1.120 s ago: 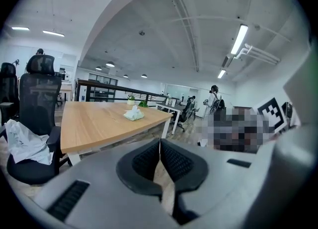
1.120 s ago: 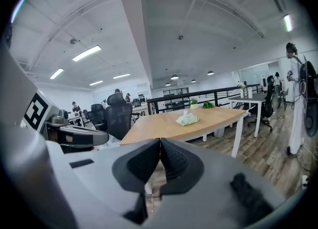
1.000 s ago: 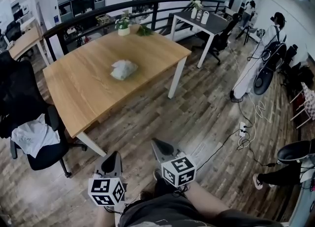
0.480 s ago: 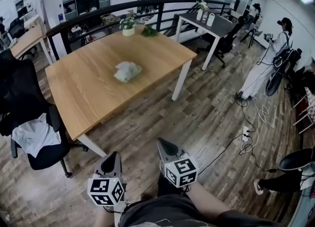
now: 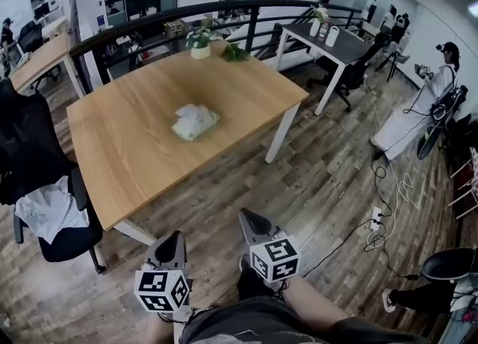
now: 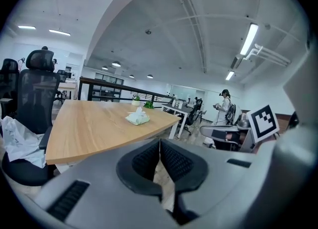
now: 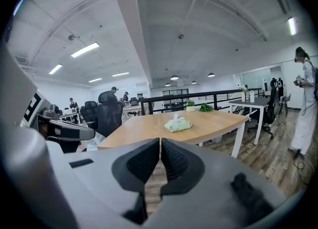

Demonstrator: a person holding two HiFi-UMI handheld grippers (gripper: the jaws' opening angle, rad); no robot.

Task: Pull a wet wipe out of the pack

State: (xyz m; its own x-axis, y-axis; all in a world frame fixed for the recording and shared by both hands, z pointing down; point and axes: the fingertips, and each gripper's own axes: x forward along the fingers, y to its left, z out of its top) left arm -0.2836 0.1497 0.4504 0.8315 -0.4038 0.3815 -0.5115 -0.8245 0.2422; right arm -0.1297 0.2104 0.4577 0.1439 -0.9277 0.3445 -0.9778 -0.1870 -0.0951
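A person [image 5: 254, 321] stands on the wood floor [image 5: 321, 178] at the lower edge of the head view with a gripper in each hand. Both grippers are well short of the table [image 5: 127, 157] that fills the upper left of the frame. The left gripper [image 5: 172, 238], lower left of centre, has its jaws pressed together with nothing between them. The right gripper [image 5: 248, 219], just beside it toward the centre, is likewise closed and empty, and its two dark pads meet in a thin line in its own view. Both point up the frame toward the table. The wipe pack [image 5: 195, 122], pale green and soft, lies alone near the middle of the light wooden tabletop, well apart from either tool. A white tuft [image 7: 175, 117] stands up from its top in the gripper views. At the table's far edge, upper centre, sit a small potted plant [image 5: 199, 39] and a clump of green leaves [image 5: 234, 53], with a dark curved railing [image 5: 149, 20] behind them. A black office chair [image 5: 63, 239] with a white cloth [image 5: 49, 212] draped on its seat stands at the table's left side, in the lower left of the frame. At upper right is a dark-topped desk [image 5: 328, 36], and farther right a person in white [image 5: 441, 100]. Cables [image 5: 377, 219] trail over the floor at right.
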